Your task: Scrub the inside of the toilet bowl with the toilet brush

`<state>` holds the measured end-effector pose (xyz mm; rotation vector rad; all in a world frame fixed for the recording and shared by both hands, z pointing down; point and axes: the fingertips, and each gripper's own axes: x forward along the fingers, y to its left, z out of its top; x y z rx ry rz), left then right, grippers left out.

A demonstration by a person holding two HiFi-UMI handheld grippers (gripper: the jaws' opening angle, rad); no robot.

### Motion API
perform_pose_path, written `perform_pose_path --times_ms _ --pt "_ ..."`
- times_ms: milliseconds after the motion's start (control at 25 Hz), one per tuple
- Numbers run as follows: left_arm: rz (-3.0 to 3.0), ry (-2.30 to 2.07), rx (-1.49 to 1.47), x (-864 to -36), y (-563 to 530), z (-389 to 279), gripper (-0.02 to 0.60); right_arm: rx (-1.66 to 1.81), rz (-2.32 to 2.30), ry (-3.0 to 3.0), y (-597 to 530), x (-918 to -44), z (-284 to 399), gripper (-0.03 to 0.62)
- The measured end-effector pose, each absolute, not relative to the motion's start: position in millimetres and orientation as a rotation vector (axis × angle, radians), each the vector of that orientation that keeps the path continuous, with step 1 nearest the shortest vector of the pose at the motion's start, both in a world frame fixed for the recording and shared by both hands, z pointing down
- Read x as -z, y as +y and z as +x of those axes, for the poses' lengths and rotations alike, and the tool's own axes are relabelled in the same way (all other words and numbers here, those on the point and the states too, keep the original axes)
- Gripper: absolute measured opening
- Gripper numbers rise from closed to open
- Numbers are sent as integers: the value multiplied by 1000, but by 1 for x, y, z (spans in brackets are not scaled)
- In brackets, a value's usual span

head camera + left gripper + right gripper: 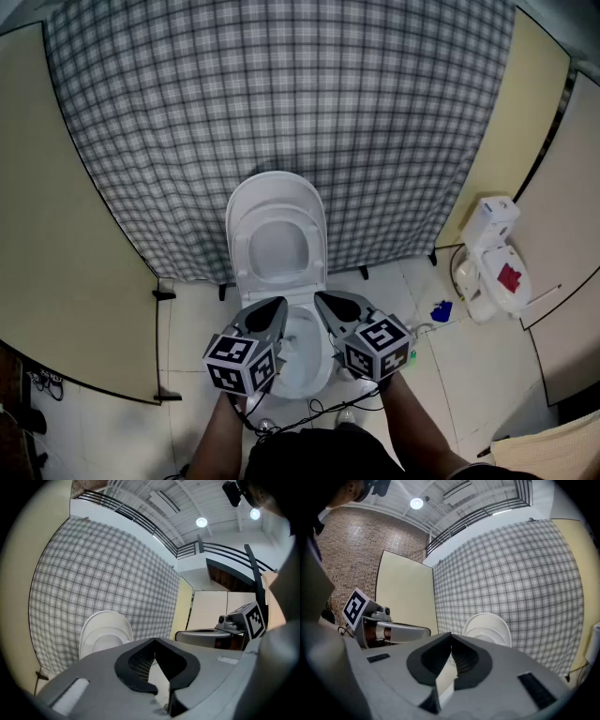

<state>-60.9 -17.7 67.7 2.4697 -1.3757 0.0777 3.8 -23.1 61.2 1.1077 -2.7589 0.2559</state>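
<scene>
Left tool (278, 306), right tool (322, 299), one toilet (277, 199) below.

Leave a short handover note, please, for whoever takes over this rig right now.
Left gripper: jaws together, nothing between them, held over the near left of the toilet bowl.
Right gripper: jaws together, empty, over the bowl's near right.
Lid is up, leaning against the checked wall.
No brush is in either gripper, and none is clearly in view. A white object with a red patch stands on the floor to the right, with a blue item near it. I cannot tell whether it holds the brush.
Done: lid raised.
Left: find and grip the brush, then scrub the bowl.
</scene>
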Motion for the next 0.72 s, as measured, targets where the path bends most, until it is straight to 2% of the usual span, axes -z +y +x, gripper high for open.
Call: perform_pose_path --times_ms 440,720 --pt "2414 -1331 -144 -139 -28 -41 8 -322 1123 -2633 -34 -126 33 14" --pt "2341 -1275 -215 -209 -23 -17 8 -442 1165 -2484 -25 -202 73 17"
